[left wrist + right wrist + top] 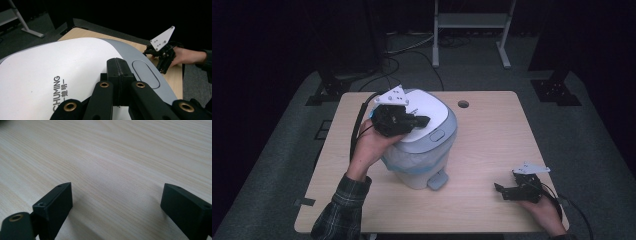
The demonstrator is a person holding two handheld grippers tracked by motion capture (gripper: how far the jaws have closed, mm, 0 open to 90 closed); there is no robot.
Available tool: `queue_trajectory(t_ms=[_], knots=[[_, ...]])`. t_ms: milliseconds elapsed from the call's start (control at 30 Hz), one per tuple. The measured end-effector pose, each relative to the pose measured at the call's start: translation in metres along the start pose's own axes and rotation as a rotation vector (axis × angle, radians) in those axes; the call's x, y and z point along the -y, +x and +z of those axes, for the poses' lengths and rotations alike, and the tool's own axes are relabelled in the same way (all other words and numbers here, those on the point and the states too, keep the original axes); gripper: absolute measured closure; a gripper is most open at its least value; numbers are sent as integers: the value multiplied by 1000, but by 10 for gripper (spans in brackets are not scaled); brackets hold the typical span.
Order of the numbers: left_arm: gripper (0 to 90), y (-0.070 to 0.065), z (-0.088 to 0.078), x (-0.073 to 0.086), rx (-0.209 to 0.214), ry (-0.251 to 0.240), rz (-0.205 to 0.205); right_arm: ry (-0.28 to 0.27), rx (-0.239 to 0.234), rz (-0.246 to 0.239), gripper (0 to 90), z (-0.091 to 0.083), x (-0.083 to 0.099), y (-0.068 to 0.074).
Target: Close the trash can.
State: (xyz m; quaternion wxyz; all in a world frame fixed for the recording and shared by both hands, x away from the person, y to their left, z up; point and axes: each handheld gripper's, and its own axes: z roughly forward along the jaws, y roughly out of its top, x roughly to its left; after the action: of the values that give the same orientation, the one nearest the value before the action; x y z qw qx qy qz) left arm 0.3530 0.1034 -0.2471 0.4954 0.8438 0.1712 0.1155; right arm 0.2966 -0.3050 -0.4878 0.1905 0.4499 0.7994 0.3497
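Note:
A small pedal bin (424, 165) with a white lid (429, 107) and a grey rim stands on the table, a plastic liner showing under the rim. My left gripper (424, 120) lies over the lid, jaws shut together with nothing between them. In the left gripper view its tips (119, 63) rest just above the white lid (50, 65), near the grey oval button (145, 73). My right gripper (501, 190) sits low at the table's front right, jaws wide open over bare wood (117, 192). The left gripper view also shows the right gripper (163, 63), held in a hand beyond the bin.
The bin's grey foot pedal (438, 181) points toward the table's front edge. The light wooden table (497, 135) has a cable hole (463, 104) at the back. A white metal stand (472, 22) and cables lie on the dark floor behind.

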Motion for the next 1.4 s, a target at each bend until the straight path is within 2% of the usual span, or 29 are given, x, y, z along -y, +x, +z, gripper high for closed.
queue_trajectory(t_ms=[67,367,500,600,700,800,900,1100,1233,1400], knots=[[900,0,2,1,-3,15,3,0,0,0,93,0,0,0],[900,-1,0,1,7,7,13,0,2,4,95,-1,0,0],[833,-3,-7,4,14,-14,-1,0,2,3,95,0,0,0],[751,-4,-17,4,-4,-31,-10,1,2,3,95,-1,0,0],[628,-7,-29,8,-31,-48,-21,1,2,3,95,-1,0,0],[500,-8,-42,15,-60,-55,-50,0,2,3,95,0,0,0],[400,-9,-53,24,-68,-56,-76,0,2,3,95,0,0,1],[202,-17,-75,44,-116,-48,-89,1,2,3,95,0,0,1],[146,-22,-91,59,-160,-58,-87,1,2,4,95,0,0,1],[70,-27,-100,83,-227,-56,-87,1,2,3,95,-1,0,0]])
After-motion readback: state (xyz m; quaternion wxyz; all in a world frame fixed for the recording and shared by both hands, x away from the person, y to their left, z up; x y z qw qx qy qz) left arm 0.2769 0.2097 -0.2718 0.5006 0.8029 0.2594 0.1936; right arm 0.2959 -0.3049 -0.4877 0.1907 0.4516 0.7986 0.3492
